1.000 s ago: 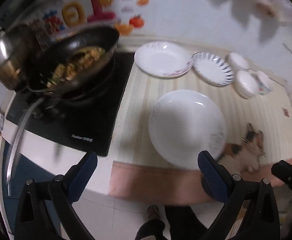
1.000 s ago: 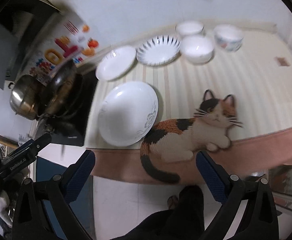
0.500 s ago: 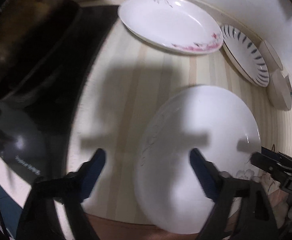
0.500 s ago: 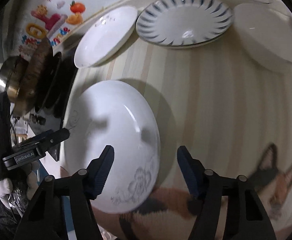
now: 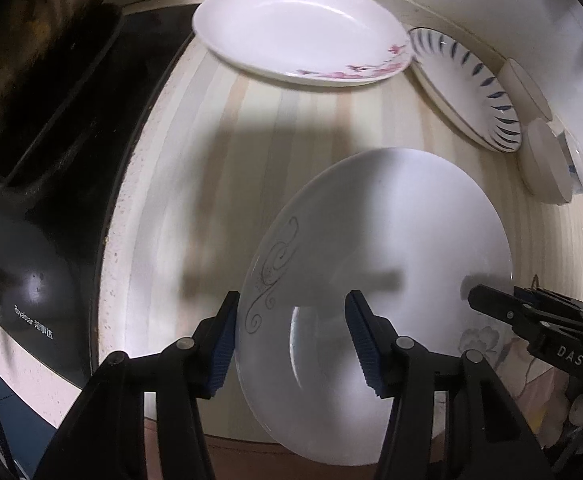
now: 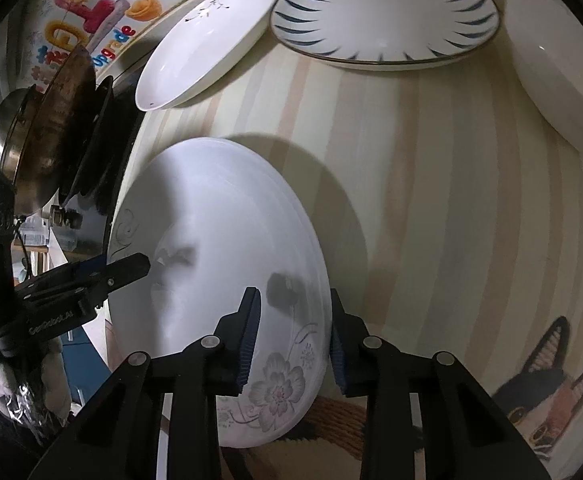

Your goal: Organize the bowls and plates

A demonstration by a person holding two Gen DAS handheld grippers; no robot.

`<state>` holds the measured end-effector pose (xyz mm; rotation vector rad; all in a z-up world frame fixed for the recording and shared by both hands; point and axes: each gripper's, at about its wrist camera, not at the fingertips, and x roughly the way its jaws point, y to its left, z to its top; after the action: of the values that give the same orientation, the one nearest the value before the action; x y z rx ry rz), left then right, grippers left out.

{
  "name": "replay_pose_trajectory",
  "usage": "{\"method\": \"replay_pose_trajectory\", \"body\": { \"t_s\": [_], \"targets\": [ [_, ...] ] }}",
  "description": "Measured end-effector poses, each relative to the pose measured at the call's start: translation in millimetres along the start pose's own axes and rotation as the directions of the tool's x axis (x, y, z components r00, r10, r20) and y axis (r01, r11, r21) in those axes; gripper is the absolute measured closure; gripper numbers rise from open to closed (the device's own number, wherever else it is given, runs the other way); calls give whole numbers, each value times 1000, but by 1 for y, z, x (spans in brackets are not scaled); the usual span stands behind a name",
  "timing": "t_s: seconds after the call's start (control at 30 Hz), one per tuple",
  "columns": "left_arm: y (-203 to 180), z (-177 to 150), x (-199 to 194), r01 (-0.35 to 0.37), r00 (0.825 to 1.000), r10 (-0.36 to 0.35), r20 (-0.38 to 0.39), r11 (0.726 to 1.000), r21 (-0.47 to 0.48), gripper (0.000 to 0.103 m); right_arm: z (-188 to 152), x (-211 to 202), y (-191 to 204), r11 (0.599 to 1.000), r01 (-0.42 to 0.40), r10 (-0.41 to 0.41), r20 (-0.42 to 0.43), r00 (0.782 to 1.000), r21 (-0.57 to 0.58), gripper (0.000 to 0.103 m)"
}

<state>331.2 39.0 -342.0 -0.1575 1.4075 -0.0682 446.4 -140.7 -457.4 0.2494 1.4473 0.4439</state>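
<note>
A large white plate with a grey scroll and a pale flower print lies on the striped mat. My left gripper straddles its left rim. One pad is outside the rim and one is over the plate, and the jaws are closing. My right gripper straddles the opposite rim of the plate near the flower, its jaws also closing. Neither pair of pads visibly presses. Behind stand a pink-blossom plate, a blue-streaked plate and a white bowl.
A black cooktop carrying a dark wok lies left of the mat, with a steel pot beyond. A cat picture decorates the mat's near right. The white wall runs close behind the dishes.
Both grippers came down to the large plate and their jaws narrowed from wide apart. Each now straddles one side of its rim.
</note>
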Motion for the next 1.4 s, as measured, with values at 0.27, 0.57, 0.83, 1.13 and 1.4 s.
{"method": "replay_pose_trajectory", "body": {
  "t_s": [0.27, 0.57, 0.83, 1.13, 1.4],
  "targets": [
    [-27, -3, -17, 14, 1000, -15, 24, 998, 55, 53, -12, -31, -23, 999, -1, 0, 20, 1000, 33, 69],
    [-98, 8, 1, 59, 998, -60, 7, 990, 131, 53, -28, -87, -71, 994, 8, -16, 78, 997, 110, 69],
    [-152, 17, 26, 78, 997, -72, -34, 976, 205, 53, -42, -106, -127, 981, 36, -52, 78, 996, 189, 69],
    [-173, 18, 38, 68, 997, -56, -59, 970, 235, 53, -54, -102, -164, 965, 37, -57, 69, 996, 261, 69],
    [-180, 24, 50, 47, 997, -31, -70, 967, 252, 53, -63, -99, -176, 958, 37, -57, 64, 996, 286, 69]
  ]
}}
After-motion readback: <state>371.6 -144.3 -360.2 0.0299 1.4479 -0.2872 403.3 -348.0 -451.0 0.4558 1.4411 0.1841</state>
